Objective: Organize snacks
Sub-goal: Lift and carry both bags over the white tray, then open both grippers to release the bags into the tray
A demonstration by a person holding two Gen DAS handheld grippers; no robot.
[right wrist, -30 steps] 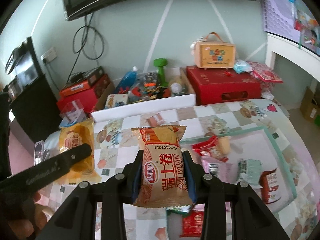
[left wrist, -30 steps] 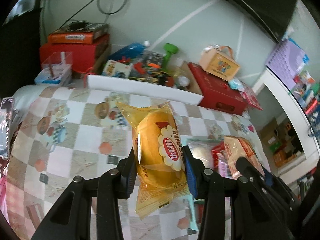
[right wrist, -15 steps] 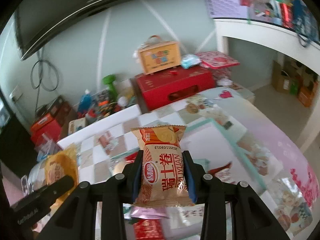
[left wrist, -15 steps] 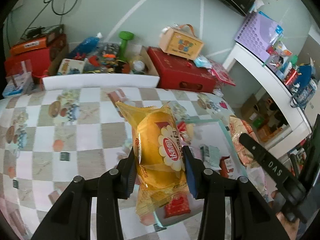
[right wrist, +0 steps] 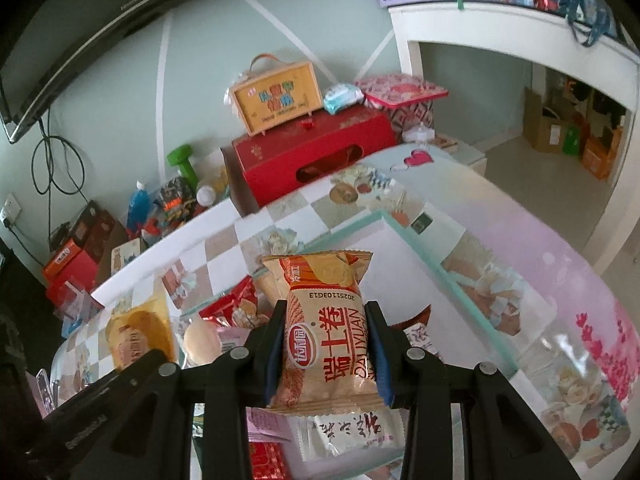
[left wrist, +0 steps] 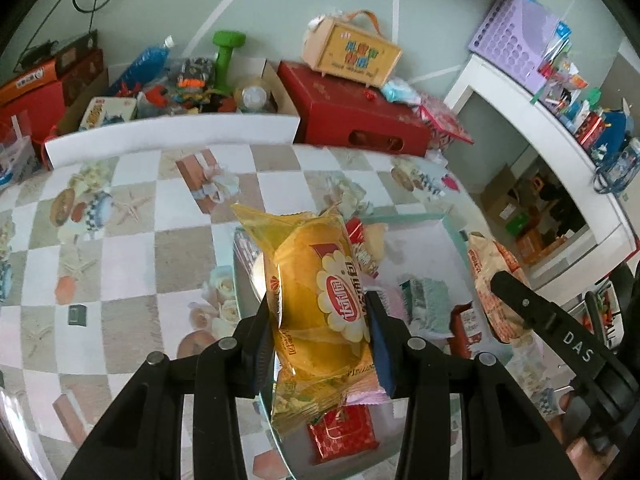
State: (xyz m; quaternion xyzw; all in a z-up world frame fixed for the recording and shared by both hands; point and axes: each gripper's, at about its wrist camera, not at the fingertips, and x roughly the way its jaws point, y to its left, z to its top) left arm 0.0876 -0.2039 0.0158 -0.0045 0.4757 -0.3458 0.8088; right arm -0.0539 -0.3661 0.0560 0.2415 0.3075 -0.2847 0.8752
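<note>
My left gripper (left wrist: 322, 316) is shut on a yellow cake packet (left wrist: 320, 300), held upright above the near left corner of a glass tray (left wrist: 448, 224) with a teal rim. My right gripper (right wrist: 326, 328) is shut on an orange Swiss roll packet (right wrist: 326, 344) over the same tray (right wrist: 392, 220). In the left wrist view the Swiss roll packet (left wrist: 492, 272) and the right gripper's arm show at the right. The right wrist view has the yellow packet (right wrist: 136, 336) at lower left. Several small snack packets lie in the tray, among them a red one (left wrist: 344, 432) and a white one (right wrist: 352, 432).
A checked tablecloth (left wrist: 120, 248) covers the table. Behind it stand a white cardboard box (left wrist: 172, 136) of clutter, a red box (left wrist: 360, 116) with a yellow carry case (left wrist: 352, 56) on top, and a green dumbbell (left wrist: 226, 52). A white desk (left wrist: 540, 120) stands at the right.
Both grippers have swung to the right with their packets and sunk a little, so the tray now lies directly under them. Neither grip has changed.
</note>
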